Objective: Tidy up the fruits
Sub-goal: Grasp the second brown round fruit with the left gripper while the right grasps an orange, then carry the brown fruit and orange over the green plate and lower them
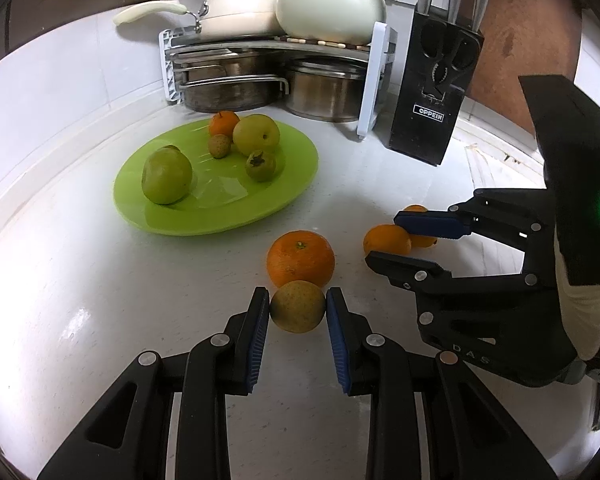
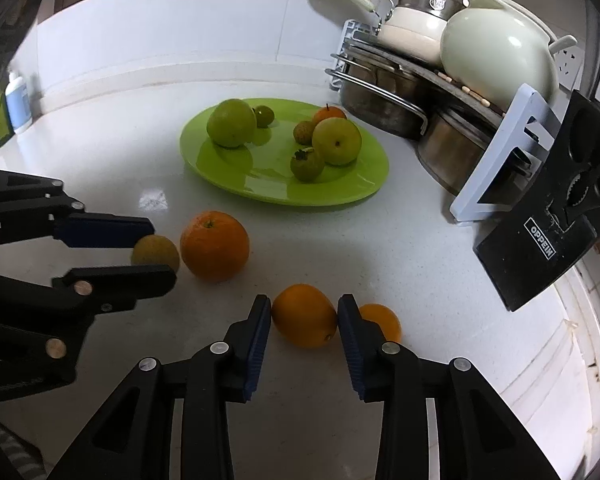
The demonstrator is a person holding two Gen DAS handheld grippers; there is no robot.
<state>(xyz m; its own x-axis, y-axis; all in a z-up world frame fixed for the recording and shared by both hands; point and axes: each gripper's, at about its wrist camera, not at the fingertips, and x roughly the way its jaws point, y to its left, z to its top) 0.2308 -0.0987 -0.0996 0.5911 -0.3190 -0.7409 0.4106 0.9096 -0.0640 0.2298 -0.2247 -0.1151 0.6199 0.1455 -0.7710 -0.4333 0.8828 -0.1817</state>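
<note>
Greenish fruit (image 1: 297,306) | pinched by left hand-held gripper (image 1: 297,312) | right hand-held gripper (image 2: 304,322) wide around orange (image 2: 304,315)

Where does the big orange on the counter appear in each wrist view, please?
Left wrist: big orange sits just below centre, directly beyond the yellow-green fruit between the left tongs.
Right wrist: big orange lies left of centre, beside the left tongs.
Shared landmark: the green plate lies behind it in both.
</note>
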